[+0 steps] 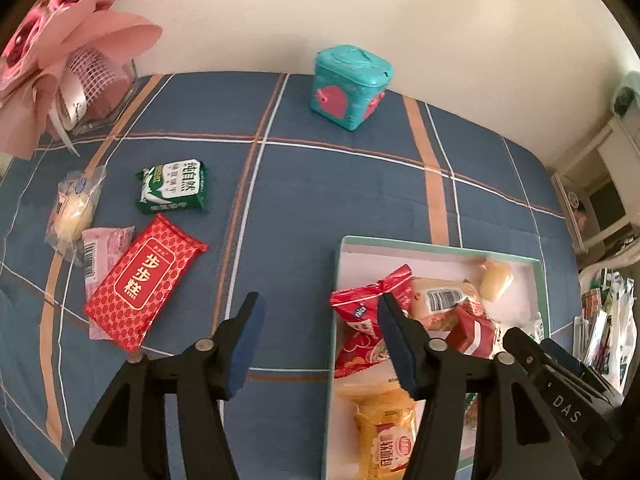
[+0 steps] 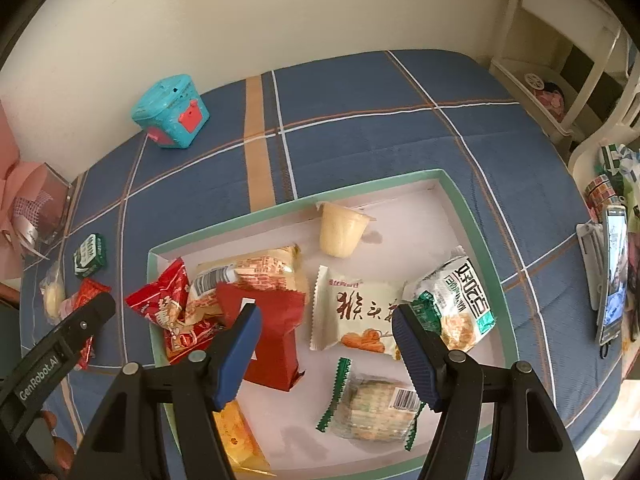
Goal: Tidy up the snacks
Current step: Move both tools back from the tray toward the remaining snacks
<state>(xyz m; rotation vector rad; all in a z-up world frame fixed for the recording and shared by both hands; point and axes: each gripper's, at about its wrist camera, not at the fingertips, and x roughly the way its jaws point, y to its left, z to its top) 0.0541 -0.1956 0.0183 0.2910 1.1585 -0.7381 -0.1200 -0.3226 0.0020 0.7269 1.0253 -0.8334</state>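
Currently both tools hang over a surface covered in a blue plaid cloth (image 1: 320, 184), each with its jaws partly open and nothing between them. From the left wrist view the left tool (image 1: 320, 344) hovers over bare cloth beside the tray's near-left corner; from the right wrist view the right tool (image 2: 326, 350) sits above the tray (image 2: 472, 216), which already holds a heap of packets and a small jelly cup (image 2: 342, 230).

Four snacks remain loose on the cloth, at about ten o'clock from the left tool: a red patterned packet (image 1: 144, 284), a pink wrapped bar (image 1: 100, 252) partly tucked under it, a green biscuit pack (image 1: 174, 188) farther off, and a clear-wrapped bun (image 1: 74, 212) at the outer edge. A teal tin (image 1: 350, 86) stands at twelve o'clock, well apart.

These packets are probably light, crinkly and slick, and the contents likely crumble under a hard squeeze. The red packet looks flat and fairly stiff; pinching across its narrow width near the closest end seems soundest. The bun appears soft, so a gentle grip on the wrapper's sealed end would suit it better.
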